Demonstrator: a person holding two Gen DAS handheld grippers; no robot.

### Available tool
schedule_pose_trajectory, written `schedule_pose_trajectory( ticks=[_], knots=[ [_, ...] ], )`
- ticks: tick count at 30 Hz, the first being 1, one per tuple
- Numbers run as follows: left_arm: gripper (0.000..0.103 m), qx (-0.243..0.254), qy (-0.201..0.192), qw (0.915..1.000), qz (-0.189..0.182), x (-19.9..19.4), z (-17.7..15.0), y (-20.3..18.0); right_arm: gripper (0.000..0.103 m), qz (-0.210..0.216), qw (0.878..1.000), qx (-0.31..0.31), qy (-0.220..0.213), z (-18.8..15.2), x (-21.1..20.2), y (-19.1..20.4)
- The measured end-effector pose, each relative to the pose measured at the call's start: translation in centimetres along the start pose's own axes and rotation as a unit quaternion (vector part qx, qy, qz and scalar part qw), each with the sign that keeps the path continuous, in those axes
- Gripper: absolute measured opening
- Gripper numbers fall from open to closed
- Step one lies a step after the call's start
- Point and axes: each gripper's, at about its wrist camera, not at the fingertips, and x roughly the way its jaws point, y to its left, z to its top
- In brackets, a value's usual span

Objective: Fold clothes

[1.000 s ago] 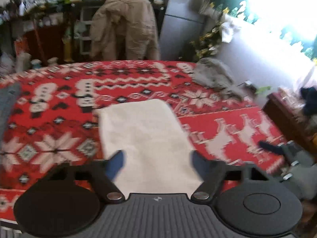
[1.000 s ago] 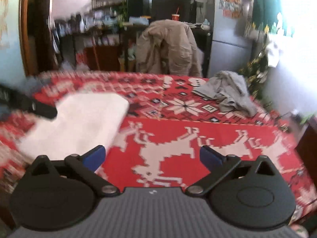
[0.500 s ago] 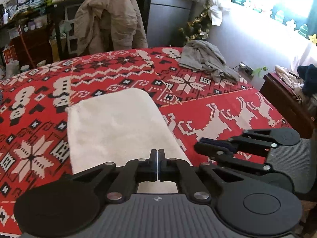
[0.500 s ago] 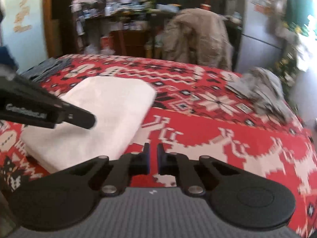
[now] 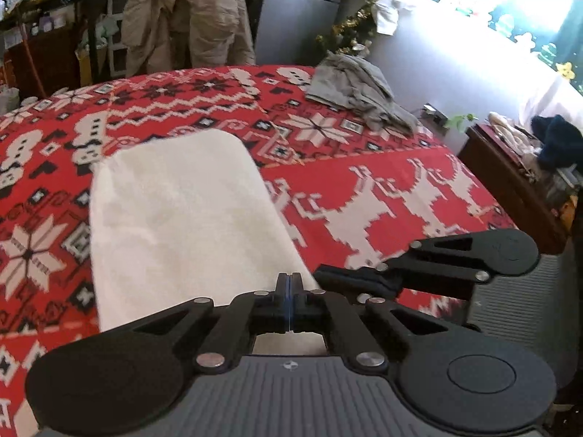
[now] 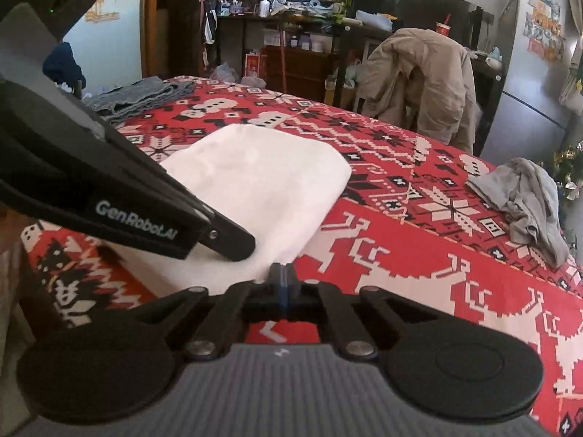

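A folded white cloth (image 5: 175,211) (image 6: 262,182) lies flat on the red patterned tablecloth (image 5: 364,167) (image 6: 419,255). My left gripper (image 5: 289,284) (image 6: 237,249) is shut, pads together, and its tip sits over the cloth's near right part. Nothing shows between its pads. My right gripper (image 6: 283,273) (image 5: 322,277) is also shut. Its tip stands at the cloth's near right corner, close beside the left gripper. Whether either tip touches the cloth I cannot tell. A crumpled grey garment (image 5: 357,91) (image 6: 524,196) lies at the far right of the table.
A beige jacket (image 5: 189,14) (image 6: 419,76) hangs over a chair behind the table. A folded grey-blue stack (image 6: 142,94) lies at the table's far left. A dark wooden side table (image 5: 510,174) with clutter stands to the right, and shelves and a fridge (image 5: 302,18) line the back.
Both grippers went from open to shut with nothing between the pads. They have since come lower and closer together at the white cloth's near right corner.
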Motion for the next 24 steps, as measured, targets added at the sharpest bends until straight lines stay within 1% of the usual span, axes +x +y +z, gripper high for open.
schedule_pose_trajectory(
  ticks=[3, 5, 12, 14, 16, 18, 19, 22, 24],
  knots=[
    [0.000, 0.006, 0.000, 1.0000, -0.004, -0.4, -0.7, -0.7, 0.000, -0.004, 1.000, 0.004, 0.007, -0.3, -0.6, 0.5],
    [0.000, -0.002, 0.001, 1.0000, -0.010, -0.7, -1.0, -0.7, 0.000, -0.006, 1.000, 0.007, 0.010, -0.5, -1.1, 0.8],
    [0.000, -0.016, 0.011, 0.9994, -0.027, -1.7, -1.6, -1.0, 0.000, 0.011, 1.000, 0.012, 0.020, -0.9, -2.9, 1.4],
    [0.000, -0.016, 0.005, 0.9995, -0.025, -2.2, -1.5, -1.0, 0.000, 0.020, 0.999, 0.016, 0.024, -1.0, -3.6, 1.2],
    [0.000, -0.019, -0.005, 0.9997, -0.014, -2.5, -1.1, -0.6, 0.000, 0.012, 0.999, 0.031, 0.022, -0.9, -4.0, 0.4],
    [0.000, -0.025, -0.015, 0.9996, 0.003, -2.5, -0.7, 0.0, 0.000, -0.015, 0.998, 0.049, 0.026, -0.8, -3.4, -0.7],
    [0.000, -0.034, -0.013, 0.9993, 0.007, -2.1, -0.4, 0.4, 0.000, -0.025, 0.998, 0.057, 0.028, -0.8, -2.9, -1.2],
    [0.000, -0.052, 0.001, 0.9986, 0.012, -0.8, -0.1, 1.3, 0.000, -0.028, 0.997, 0.059, 0.031, -0.6, -1.1, -1.9],
    [0.000, -0.056, 0.008, 0.9984, 0.008, -0.5, -0.2, 1.4, 0.000, -0.010, 0.998, 0.047, 0.035, -0.7, -0.6, -1.3]
  ],
)
